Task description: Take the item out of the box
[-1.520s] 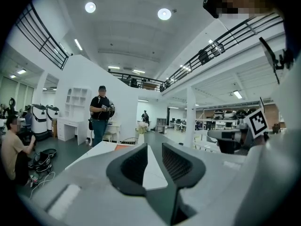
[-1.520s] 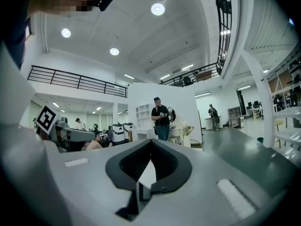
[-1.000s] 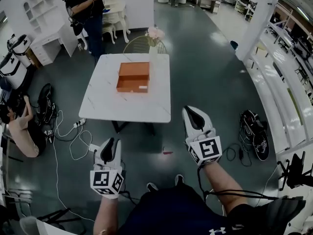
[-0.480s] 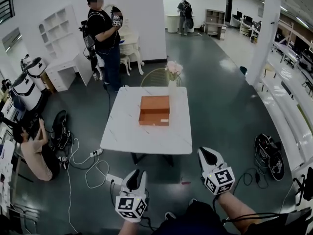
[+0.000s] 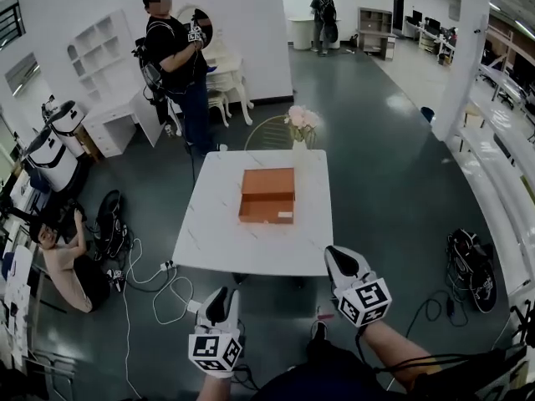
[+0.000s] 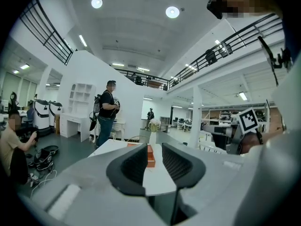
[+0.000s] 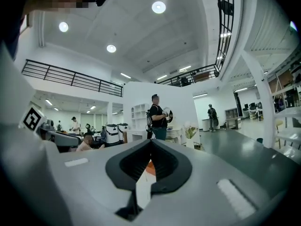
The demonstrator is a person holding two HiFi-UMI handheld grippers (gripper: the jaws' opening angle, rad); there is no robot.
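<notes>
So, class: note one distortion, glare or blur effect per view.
Head view: wide lens bends the white square pillar; lamps glare off the glossy dark floor. Left gripper view: black fisheye corners, near dark fingers soft. Right gripper view: round ceiling lamp blooms.

Ahead of our left tongs (image 5: pixel 219 294) we see a table (image 5: pixel 216 234), a vase (image 5: pixel 299 129) at its far edge; leftward, a seated person (image 5: pixel 70 266).

White table (image 5: pixel 214 232), orange box (image 5: pixel 267 195), flower vase (image 5: pixel 299 140)

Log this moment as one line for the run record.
stage: box not yet reached | left claw: open, empty | right claw: shut, empty | orange box: on white table, untouched
</notes>
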